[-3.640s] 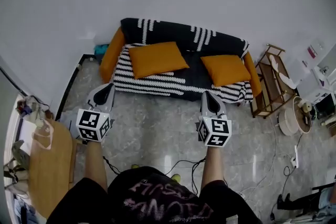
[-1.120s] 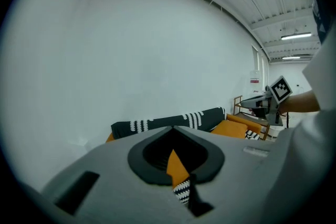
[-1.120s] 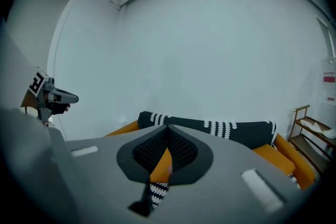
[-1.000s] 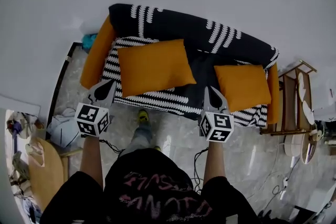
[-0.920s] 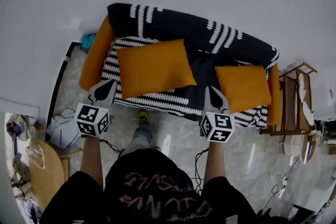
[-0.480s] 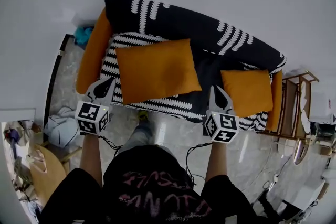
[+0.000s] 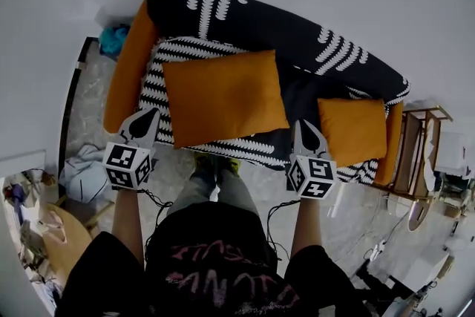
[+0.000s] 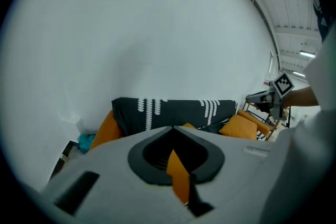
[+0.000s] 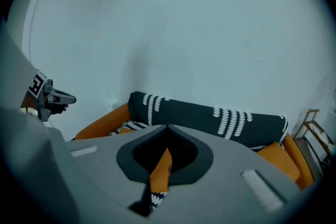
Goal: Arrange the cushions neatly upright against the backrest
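Observation:
Two orange cushions lie flat on the seat of a sofa [image 7: 267, 18] draped in a black-and-white throw. The big cushion [image 7: 223, 96] is on the left half, the small cushion [image 7: 352, 131] at the right end. My left gripper [image 7: 148, 115] hangs shut over the seat's front edge, just left of the big cushion. My right gripper [image 7: 304, 126] is shut too, at the front edge between the two cushions. Neither touches a cushion or holds anything. In the left gripper view the shut left gripper [image 8: 172, 128] points at the backrest [image 8: 178, 113]; the right gripper [image 9: 168, 126] does likewise.
A wooden side rack [image 7: 415, 152] stands against the sofa's right end. A round wooden table [image 7: 52, 234] is at the lower left, a teal bundle [image 7: 113, 41] beside the left armrest [image 7: 126, 70]. Cables trail on the marble floor by the person's feet [image 7: 215, 163].
The person has stepped closer to the sofa, which now fills more of the view. Both grippers have stayed shut and have come up to the seat's front edge.

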`<state>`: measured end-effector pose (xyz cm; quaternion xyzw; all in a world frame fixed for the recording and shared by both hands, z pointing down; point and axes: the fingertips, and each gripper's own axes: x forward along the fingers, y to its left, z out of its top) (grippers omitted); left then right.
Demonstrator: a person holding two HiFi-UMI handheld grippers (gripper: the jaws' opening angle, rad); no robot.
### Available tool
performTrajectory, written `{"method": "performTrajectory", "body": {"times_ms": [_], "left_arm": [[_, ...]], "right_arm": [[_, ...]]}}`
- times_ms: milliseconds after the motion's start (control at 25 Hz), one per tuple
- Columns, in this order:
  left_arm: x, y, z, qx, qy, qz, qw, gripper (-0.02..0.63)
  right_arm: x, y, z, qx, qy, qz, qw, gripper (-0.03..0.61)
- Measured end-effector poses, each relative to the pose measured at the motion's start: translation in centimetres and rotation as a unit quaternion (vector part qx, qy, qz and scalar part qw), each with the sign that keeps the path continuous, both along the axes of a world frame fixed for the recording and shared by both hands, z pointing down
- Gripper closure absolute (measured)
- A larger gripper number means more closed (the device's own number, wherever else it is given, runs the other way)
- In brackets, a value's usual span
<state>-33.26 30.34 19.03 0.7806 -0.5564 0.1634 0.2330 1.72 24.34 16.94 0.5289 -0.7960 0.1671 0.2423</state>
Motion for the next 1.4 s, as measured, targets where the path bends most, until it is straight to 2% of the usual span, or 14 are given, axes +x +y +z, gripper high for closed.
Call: {"method": "performTrajectory", "body": {"times_ms": [320, 560, 640, 800, 920, 1000, 1240, 1400], "left_arm": [[0.2, -2.1, 4.3, -0.032, -0.004, -0.017, 0.9993, 0.611], [1.0, -4.2, 9.3, -0.064, -0.035, -0.025, 0.9971, 0.609], [1.3, -4.6, 11.1, -0.076, -0.028, -0.035, 0.9961, 0.574], [1.6, -4.7, 14.4, -0.104, -0.028, -0.061, 0.9923, 0.544], [1.5, -4.9, 17.2, -0.126, -0.024, -0.079, 0.9887, 0.458], [1.2, -5.2, 19.1, -0.137, -0.021, -0.092, 0.9861, 0.432], [0.3, -6.0, 24.6, -0.170, 0.005, -0.125, 0.9775, 0.357], [0.1, -6.1, 27.7, -0.190, 0.008, -0.124, 0.9739, 0.315]], "right_arm": [[0.3, -3.2, 5.0, -0.040, 0.007, -0.026, 0.999, 0.571], [0.8, -6.7, 9.9, -0.072, 0.019, -0.056, 0.996, 0.569], [0.9, -7.6, 11.7, -0.086, 0.017, -0.065, 0.994, 0.546], [1.4, -8.6, 15.2, -0.114, 0.016, -0.080, 0.990, 0.531], [1.8, -9.2, 18.1, -0.135, 0.018, -0.093, 0.986, 0.489], [2.1, -9.9, 20.0, -0.146, 0.023, -0.099, 0.984, 0.471], [2.8, -11.8, 25.7, -0.186, 0.019, -0.108, 0.976, 0.369], [3.5, -13.1, 29.3, -0.213, 0.014, -0.105, 0.971, 0.305]]}}
